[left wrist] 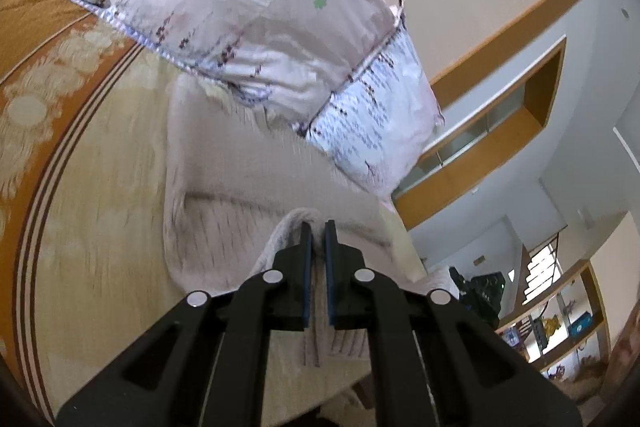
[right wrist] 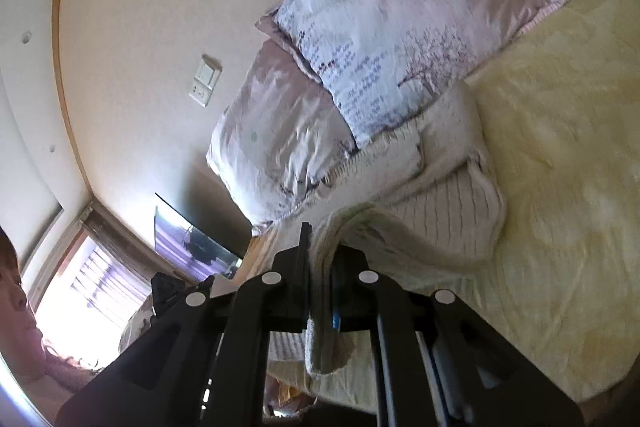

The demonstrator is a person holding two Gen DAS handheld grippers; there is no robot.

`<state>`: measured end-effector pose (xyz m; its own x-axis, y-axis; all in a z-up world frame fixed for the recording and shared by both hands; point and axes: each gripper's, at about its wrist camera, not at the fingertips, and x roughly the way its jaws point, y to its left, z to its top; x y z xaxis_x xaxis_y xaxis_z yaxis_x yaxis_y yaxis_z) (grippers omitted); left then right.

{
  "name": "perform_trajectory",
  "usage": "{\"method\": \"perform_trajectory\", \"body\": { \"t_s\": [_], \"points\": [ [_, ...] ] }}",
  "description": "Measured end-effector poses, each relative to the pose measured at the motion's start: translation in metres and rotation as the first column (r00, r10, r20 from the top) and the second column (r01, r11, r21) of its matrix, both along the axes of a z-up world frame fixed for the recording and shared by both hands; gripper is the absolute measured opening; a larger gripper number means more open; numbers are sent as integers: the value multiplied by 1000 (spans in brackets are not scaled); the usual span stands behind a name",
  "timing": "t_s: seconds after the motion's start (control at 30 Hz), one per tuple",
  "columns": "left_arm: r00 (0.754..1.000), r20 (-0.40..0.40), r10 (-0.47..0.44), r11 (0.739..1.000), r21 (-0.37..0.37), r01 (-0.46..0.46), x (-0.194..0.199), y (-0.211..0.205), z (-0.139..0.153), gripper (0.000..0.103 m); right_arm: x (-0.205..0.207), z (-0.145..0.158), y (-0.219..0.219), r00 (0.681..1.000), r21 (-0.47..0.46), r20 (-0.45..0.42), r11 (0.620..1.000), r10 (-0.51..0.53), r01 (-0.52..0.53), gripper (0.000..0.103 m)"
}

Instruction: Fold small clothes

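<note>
From the left wrist, the left tool [left wrist: 319, 227] is pressed together, pinching an edge of the pale ribbed knit garment [left wrist: 256, 187], which stretches away toward 12 o'clock over the bed cover [left wrist: 100, 207], below the floral pillow [left wrist: 248, 15].

From the right wrist, the right tool [right wrist: 320, 239] likewise pinches a hem of the garment, whose bulk drapes toward 2 o'clock across the bed. It looks light, soft and floppy, so I'd say it will sag between grips; corners and hems seem the best holds.
</note>
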<state>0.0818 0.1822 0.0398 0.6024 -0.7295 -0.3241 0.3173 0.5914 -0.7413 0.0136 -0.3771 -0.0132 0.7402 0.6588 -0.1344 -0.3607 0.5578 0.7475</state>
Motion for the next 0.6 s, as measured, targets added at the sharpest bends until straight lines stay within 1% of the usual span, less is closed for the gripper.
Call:
{"method": "perform_trajectory", "body": {
  "t_s": [0.13,0.27,0.33,0.43,0.53,0.6],
  "points": [
    [1000,1,23,999,-28,-23,31,4,8,5,29,15,0,999,-21,9,999,-36,36,8],
    [999,-14,52,998,-28,-52,66,5,10,5,64,18,-4,998,-18,-10,998,-69,68,8],
    [997,-40,67,997,-29,-68,87,4,6,5,83,13,-5,996,-7,-41,997,-81,81,8],
    [993,-81,87,996,-23,-89,114,0,-6,5,118,3,-4,988,-16,-107,994,-110,108,8],
    [984,-146,106,994,-25,-111,141,-4,-24,5,151,-9,-4,973,-35,-183,990,-139,135,8],
    [975,-186,119,992,-22,-125,157,-7,-37,5,173,-19,-4,956,-64,-244,986,-163,152,8]
  ]
}}
